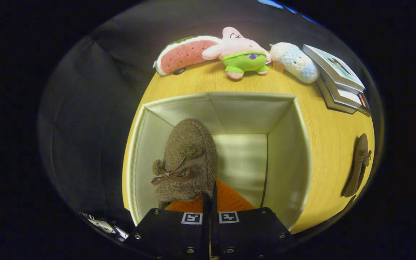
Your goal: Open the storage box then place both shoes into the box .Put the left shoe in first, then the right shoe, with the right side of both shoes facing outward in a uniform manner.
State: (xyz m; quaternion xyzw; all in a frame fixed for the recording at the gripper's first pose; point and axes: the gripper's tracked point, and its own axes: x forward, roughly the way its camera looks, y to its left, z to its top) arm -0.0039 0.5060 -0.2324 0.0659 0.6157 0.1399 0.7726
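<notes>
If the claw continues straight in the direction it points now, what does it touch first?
Probably the box floor: the claw, shut on the brown shoe, points down into the open box. Depth is unclear.

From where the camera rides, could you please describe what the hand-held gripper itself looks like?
The hand-held gripper has two broad, flat, dark blocks side by side, studded with round metal screw heads. Each block carries a small square black-and-white marker near its inner edge. Its narrow fingers run forward from between them.
</notes>
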